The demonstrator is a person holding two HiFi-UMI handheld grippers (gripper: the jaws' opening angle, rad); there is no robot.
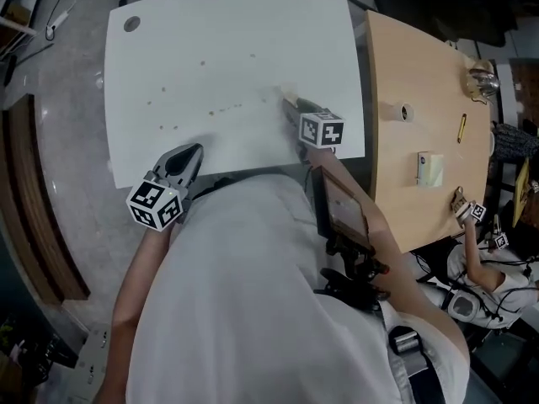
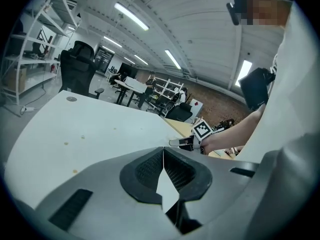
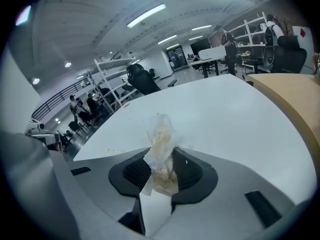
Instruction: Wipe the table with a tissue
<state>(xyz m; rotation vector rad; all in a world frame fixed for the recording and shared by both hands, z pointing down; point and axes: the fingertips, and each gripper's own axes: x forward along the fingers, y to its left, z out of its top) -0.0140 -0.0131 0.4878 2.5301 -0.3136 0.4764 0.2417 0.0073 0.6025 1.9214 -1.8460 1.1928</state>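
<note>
1. Two counters stand side by side: a white rectangular counter [image 1: 236, 40] and a tan wooden counter [image 1: 421, 82] to its right.
2. There is one crumpled white tissue [image 3: 161, 144], stained yellowish. It sits pinched in the right gripper [image 3: 162, 160], with its loose end sticking out ahead of the tips, down at the white counter's surface near the right side.
3. Small brown specks [image 1: 223, 108] are scattered over the middle of the white counter; they are too faint to count surely. One grey round cap [image 1: 131, 23] sits in its far left corner.
4. There are two grippers, one in each hand of the person in the white shirt [image 1: 253, 293]. The right gripper slants down onto the counter, its fingers [image 3: 132, 173] clamped on the tissue.
5. The left gripper [image 2: 163, 154] rests at the near edge of the white counter, well apart from the right one and pointing shallowly downward. Its fingers [image 2: 147, 171] are closed tip to tip with nothing between them.
</note>
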